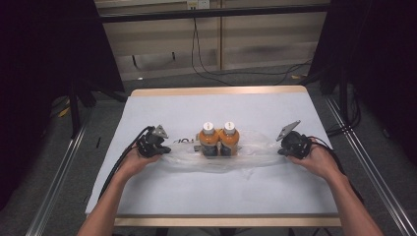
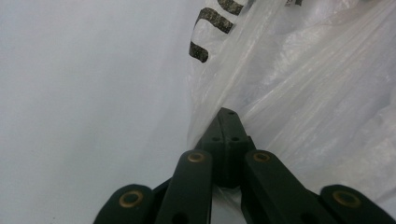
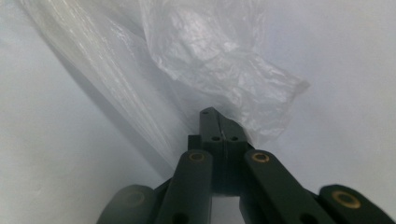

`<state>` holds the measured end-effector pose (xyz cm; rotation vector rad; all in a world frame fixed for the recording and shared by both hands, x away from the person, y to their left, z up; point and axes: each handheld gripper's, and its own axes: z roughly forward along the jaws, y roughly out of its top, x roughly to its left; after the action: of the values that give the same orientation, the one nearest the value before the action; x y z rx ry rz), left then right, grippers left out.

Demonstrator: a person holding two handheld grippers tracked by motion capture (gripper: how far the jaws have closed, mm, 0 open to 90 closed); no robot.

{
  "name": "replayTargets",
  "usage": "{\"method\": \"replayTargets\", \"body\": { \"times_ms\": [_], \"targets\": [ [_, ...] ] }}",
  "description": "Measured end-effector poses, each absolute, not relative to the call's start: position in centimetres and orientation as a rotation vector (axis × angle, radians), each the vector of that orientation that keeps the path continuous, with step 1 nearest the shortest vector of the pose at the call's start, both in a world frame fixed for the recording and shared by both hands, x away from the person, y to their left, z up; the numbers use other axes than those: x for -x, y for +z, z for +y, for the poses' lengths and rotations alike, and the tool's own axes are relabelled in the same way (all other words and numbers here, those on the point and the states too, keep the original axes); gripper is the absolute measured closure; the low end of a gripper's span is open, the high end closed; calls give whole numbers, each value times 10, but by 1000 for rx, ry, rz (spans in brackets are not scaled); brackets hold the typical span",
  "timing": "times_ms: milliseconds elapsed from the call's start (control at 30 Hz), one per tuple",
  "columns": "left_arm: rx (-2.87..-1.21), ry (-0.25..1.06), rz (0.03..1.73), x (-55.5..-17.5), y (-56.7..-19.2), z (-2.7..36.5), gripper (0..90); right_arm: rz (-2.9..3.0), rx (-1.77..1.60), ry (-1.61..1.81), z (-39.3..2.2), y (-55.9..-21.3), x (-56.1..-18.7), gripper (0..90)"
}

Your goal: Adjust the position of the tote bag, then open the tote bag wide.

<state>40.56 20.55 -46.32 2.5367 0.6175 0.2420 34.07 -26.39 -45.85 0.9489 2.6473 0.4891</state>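
Two orange bottles (image 1: 209, 139) (image 1: 229, 138) with white caps stand side by side mid-table inside a clear plastic bag (image 1: 255, 147). The bag lies spread out to both sides. My left gripper (image 1: 166, 149) is shut on the bag's left edge; in the left gripper view the closed jaws (image 2: 227, 119) pinch the film (image 2: 299, 93) beside black print (image 2: 210, 28). My right gripper (image 1: 280, 151) is shut on the bag's right edge, and its closed jaws (image 3: 212, 116) grip crumpled film (image 3: 219, 51). Both grippers rest low on the table.
The table (image 1: 216, 105) has a white cover and wooden strips at its far and near edges. Metal rails (image 1: 59, 172) run along the floor on both sides. Cables (image 1: 206, 69) lie on the floor beyond the far edge. Dark curtains flank the table.
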Motion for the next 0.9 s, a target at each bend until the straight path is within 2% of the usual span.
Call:
{"method": "replayTargets", "body": {
  "times_ms": [167, 400, 900],
  "targets": [
    [-2517, 253, 649, -404, -464, 207, 900, 2632, -950, 520, -266, -460, -339, 900],
    [-2397, 150, 713, -404, -469, 213, 900, 2620, -932, 525, -264, -460, -336, 900],
    [-2201, 170, 646, -377, -443, 216, 900, 2511, -957, 929, -262, -442, -318, 900]
  ]
}}
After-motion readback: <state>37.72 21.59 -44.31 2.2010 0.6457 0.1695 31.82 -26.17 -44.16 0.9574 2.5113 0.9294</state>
